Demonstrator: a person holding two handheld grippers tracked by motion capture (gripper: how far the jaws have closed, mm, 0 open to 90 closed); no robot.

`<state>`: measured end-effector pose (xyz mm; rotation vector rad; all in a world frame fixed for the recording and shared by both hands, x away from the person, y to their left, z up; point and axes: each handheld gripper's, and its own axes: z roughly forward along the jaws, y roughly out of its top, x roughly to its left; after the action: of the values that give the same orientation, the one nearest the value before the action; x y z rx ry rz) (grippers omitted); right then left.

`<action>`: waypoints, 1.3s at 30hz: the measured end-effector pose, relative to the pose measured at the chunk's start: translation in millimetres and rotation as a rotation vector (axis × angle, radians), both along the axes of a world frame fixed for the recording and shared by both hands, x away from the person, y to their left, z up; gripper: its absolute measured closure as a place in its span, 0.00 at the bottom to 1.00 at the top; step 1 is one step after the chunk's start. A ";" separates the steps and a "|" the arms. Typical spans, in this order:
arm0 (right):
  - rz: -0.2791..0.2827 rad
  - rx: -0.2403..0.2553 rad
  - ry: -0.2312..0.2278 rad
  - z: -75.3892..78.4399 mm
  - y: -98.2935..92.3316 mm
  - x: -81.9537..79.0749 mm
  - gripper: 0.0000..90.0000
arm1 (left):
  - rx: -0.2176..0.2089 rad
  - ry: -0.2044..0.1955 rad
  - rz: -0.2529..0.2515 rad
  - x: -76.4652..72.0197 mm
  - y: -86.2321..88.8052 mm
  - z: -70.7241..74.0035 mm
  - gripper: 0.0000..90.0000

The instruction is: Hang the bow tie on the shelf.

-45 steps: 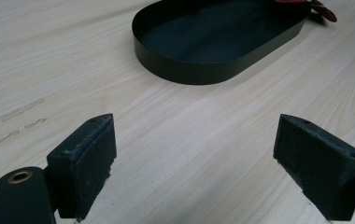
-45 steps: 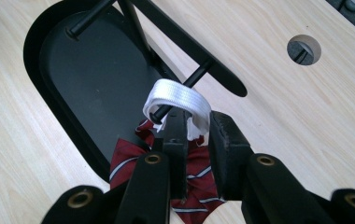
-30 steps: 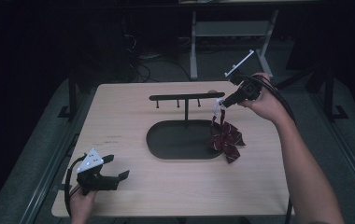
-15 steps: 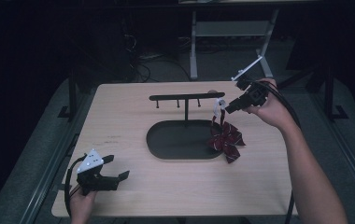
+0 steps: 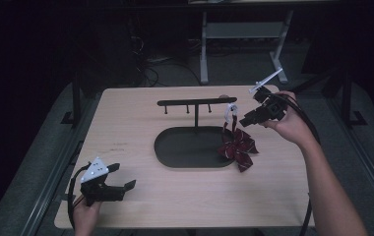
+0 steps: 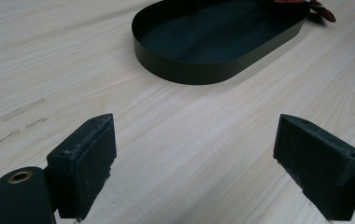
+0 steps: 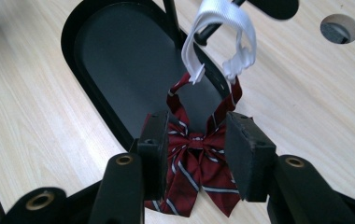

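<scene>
- right gripper [image 7: 192,154] fingers have just been spreading; dark red striped fabric bow tie [image 7: 195,161] hangs between them, unpinched, its white strap [image 7: 222,28] on the black metal rack [image 5: 196,102].
- left gripper [image 6: 194,158] fingers spread, over bare wooden bench [image 6: 189,135].

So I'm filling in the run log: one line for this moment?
right gripper: jaws just opening, off bow tie | bow tie: strap hung on stand | left gripper: open, idle
</scene>
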<state>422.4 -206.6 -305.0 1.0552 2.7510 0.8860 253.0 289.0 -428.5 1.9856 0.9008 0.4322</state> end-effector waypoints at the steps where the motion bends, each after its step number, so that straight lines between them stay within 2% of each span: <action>1: -0.001 0.002 0.006 -1.4 -0.6 -0.9 0.66 | 0.000 0.000 -0.001 0.0 0.0 0.0 0.15; 13: -0.020 0.039 0.027 -14.2 -12.2 -9.0 0.62 | 0.001 -0.001 0.001 0.0 -0.1 -0.1 0.15; 39: -0.069 0.061 0.064 -47.1 -38.7 -33.0 0.60 | 0.003 -0.002 -0.001 -0.2 -1.2 -0.2 0.15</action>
<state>389.4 -245.3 -352.0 1.2018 2.7356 0.9485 252.8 287.8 -428.7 1.9880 0.8991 0.4350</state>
